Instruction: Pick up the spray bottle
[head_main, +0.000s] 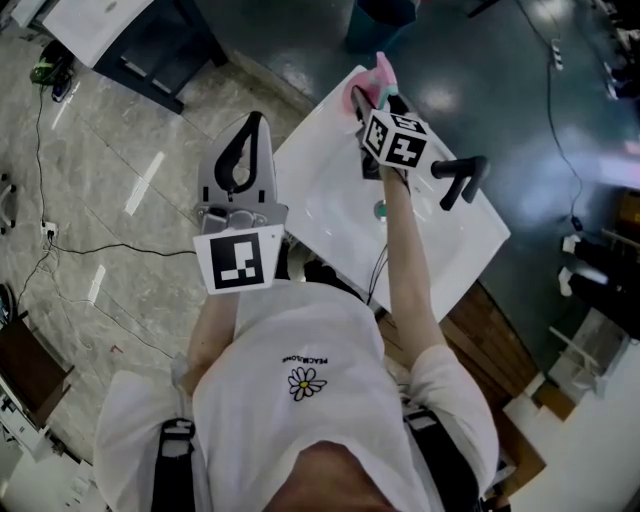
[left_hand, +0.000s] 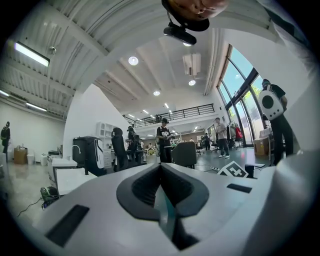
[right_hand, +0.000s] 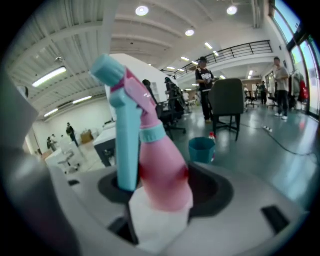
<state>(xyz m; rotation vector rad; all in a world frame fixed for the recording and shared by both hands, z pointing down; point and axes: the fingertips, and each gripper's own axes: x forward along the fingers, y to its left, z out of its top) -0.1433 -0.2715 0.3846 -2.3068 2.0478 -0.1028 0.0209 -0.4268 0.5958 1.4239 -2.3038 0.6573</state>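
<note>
The spray bottle (head_main: 381, 72) is pink with a teal trigger head. In the head view it is over the far corner of the white sink top (head_main: 320, 190), and my right gripper (head_main: 376, 96) is shut on it. The right gripper view shows the bottle (right_hand: 162, 170) upright between the jaws, its teal head (right_hand: 117, 85) leaning left, with the right gripper (right_hand: 160, 187) clamping its lower body. My left gripper (head_main: 256, 121) hangs left of the sink top over the floor, shut and holding nothing. In its own view the left gripper (left_hand: 160, 169) points out into the hall.
A black faucet (head_main: 458, 181) stands at the sink top's right side and a small teal drain piece (head_main: 380, 210) lies in the basin. A cable (head_main: 100, 246) runs over the floor on the left. A teal bucket (right_hand: 201, 149), a chair (right_hand: 227, 102) and standing people are farther off.
</note>
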